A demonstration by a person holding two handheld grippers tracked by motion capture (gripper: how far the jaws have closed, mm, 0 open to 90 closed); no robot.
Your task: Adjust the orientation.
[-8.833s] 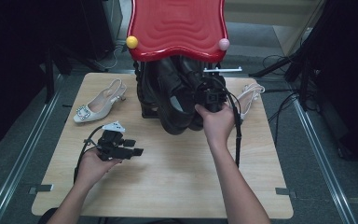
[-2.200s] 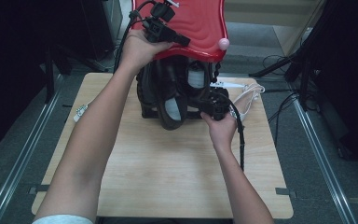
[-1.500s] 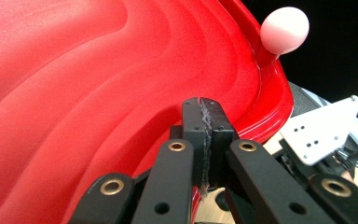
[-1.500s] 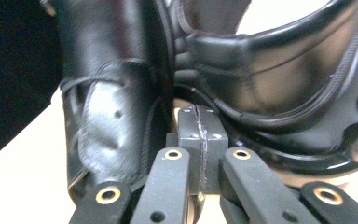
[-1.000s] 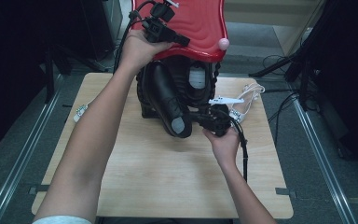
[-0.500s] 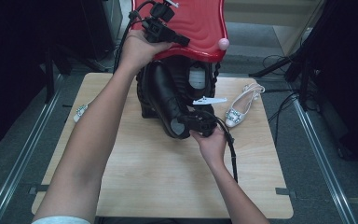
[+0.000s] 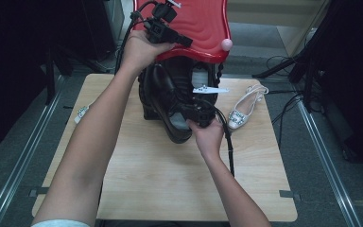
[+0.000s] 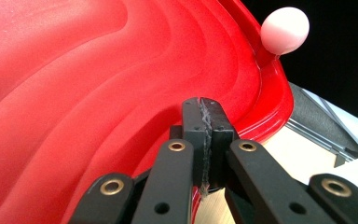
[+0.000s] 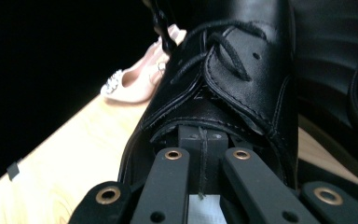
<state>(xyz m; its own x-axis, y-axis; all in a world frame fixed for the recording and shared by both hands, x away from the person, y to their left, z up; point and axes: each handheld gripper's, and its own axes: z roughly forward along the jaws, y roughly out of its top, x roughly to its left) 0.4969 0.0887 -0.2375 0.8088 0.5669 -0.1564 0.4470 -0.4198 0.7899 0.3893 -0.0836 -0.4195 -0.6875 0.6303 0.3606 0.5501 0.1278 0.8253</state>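
Your right gripper [image 9: 200,140] pinches the collar of the black lace-up shoe [image 7: 168,106] just ahead of its jaws, the left gripper [image 8: 204,119] clamps the red lid [image 7: 203,26] – tug crookedly and the shoe slips free.

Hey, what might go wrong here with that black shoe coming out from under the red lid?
The right gripper, jaws shut on the collar edge of the black shoe, has a thin bite, so the shoe might slip. The left gripper pinches only the rim of the red lid; if that slips, the lid may drop onto the shoe. The pale heeled shoe lies close and could get knocked.
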